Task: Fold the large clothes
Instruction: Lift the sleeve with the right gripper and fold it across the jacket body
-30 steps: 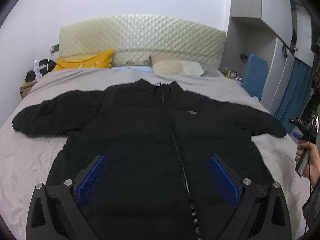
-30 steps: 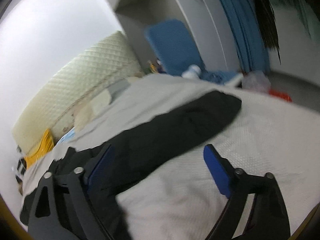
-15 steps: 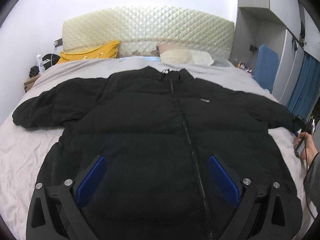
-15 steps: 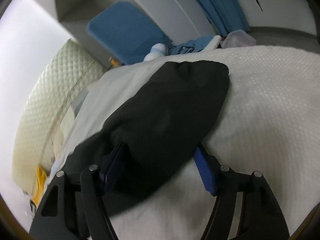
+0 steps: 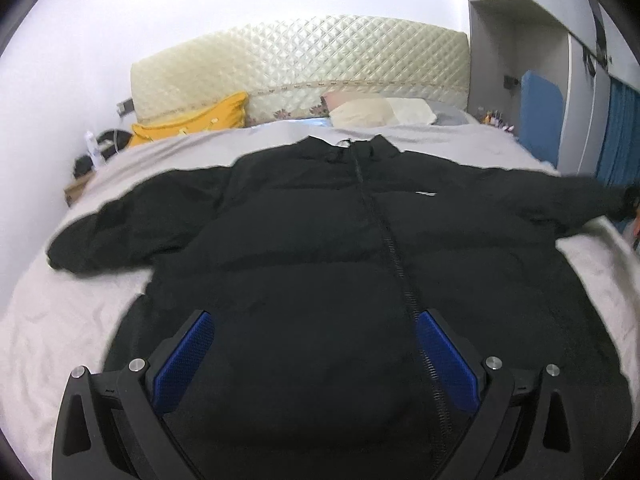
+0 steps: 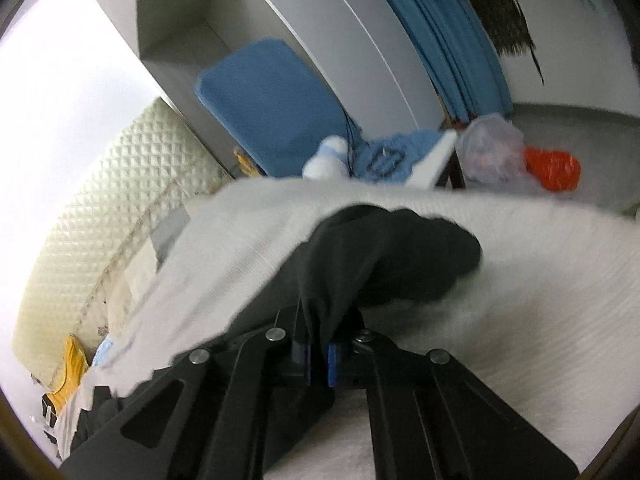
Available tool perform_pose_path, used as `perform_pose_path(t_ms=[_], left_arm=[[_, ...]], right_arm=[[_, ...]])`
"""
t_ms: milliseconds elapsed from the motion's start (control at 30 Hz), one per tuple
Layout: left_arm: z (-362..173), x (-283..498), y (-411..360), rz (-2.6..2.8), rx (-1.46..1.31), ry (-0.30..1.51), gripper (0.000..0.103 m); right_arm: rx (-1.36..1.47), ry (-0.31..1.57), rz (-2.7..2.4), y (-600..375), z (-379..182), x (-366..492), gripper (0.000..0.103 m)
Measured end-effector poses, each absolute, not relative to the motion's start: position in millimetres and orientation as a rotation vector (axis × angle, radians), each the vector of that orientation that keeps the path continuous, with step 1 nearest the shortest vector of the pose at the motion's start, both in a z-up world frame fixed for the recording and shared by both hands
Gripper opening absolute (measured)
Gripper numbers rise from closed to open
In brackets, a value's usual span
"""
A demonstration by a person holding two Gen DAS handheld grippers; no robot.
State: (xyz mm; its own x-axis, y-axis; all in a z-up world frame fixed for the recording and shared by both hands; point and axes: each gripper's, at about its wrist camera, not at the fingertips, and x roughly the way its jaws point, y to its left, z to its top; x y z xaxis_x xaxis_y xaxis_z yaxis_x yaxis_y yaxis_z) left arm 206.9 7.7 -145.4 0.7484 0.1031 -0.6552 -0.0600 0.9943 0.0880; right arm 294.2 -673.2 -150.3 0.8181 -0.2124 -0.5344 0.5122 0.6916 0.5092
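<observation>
A black puffer jacket [image 5: 340, 264] lies face up and spread on the bed [image 5: 60, 320], zip closed, collar toward the headboard, both sleeves stretched out. My left gripper [image 5: 316, 356] is open and empty above the jacket's hem, its blue pads [image 5: 184, 360] wide apart. My right gripper [image 6: 318, 356] is shut on the end of the jacket's right-hand sleeve [image 6: 384, 256], the black fabric pinched between its blue pads and bunched in front of them. That sleeve end shows at the far right of the left wrist view [image 5: 600, 200].
A quilted cream headboard [image 5: 300, 56], a yellow pillow [image 5: 192, 124] and pale pillows [image 5: 380, 110] are at the bed's far end. A nightstand with a bottle [image 5: 92, 148] is far left. A blue chair [image 6: 268, 104], wardrobe [image 6: 360, 40], blue curtain [image 6: 448, 32] and bags [image 6: 520, 156] stand beside the bed.
My right gripper has closed on the sleeve end, which lay between its open jaws before. The left gripper has drifted slightly over the jacket's hem and stays open.
</observation>
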Motion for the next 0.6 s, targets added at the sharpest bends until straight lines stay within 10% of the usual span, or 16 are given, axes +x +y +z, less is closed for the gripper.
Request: perform_pose_path(t_ms=[600], left_arm=[[-117.4,160.8,24.3,-0.012,0.010,0.703,0.102]], right_arm=[[0.316,0.270,-0.126,-440.9,122.5,272.3,0.005]])
